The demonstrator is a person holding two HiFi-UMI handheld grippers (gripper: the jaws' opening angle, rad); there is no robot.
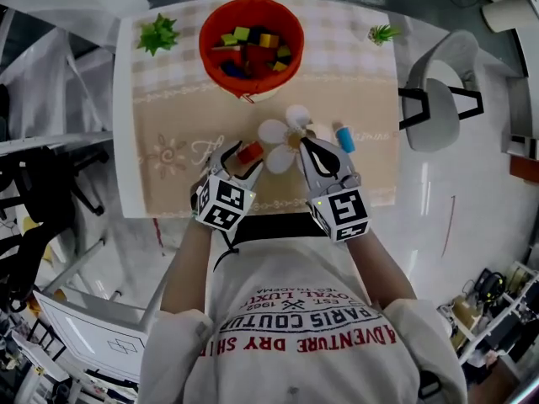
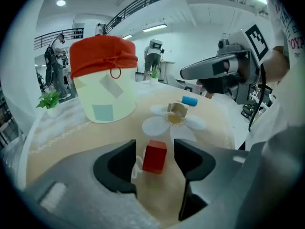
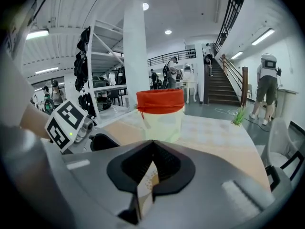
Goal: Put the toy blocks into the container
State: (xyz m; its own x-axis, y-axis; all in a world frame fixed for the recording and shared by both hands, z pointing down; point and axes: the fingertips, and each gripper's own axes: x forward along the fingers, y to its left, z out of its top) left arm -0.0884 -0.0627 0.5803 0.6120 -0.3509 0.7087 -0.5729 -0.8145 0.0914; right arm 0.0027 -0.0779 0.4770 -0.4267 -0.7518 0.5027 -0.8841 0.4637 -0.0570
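**A:** Where does the left claw (image 2: 154,147) stand?

**B:** Released. The red block (image 2: 155,159) sits on the desk (image 1: 124,116) between its jaws, near the near edge, with a gap on each side. Neither pad presses on it.

**A:** So how should the grip be made?

**B:** I'd keep the block centred and close evenly on its flat sides, so it doesn't twist or skid on the cloth. Then lift straight up before moving.

**A:** And the right claw (image 3: 152,147)?

**B:** Clenched, jaws together, just beside the left one over the flower mat (image 1: 282,131). I can't tell whether it holds anything. It's close, so the left should rise clear of it first.

**A:** Where does the block go?

**B:** To the container (image 1: 205,45) at the middle of the far edge, which already has blocks inside. The cloth between here and there looks bare, so the path is open. The rim stands high, so I'd carry the block over it and let go above the opening.

**A:** Anything to avoid?

**B:** A wooden block (image 2: 178,109) sits on the flower's centre, and a blue cylinder (image 1: 345,138) lies towards the right edge. Small plants (image 1: 157,34) stand at the far corners, well apart from the route.
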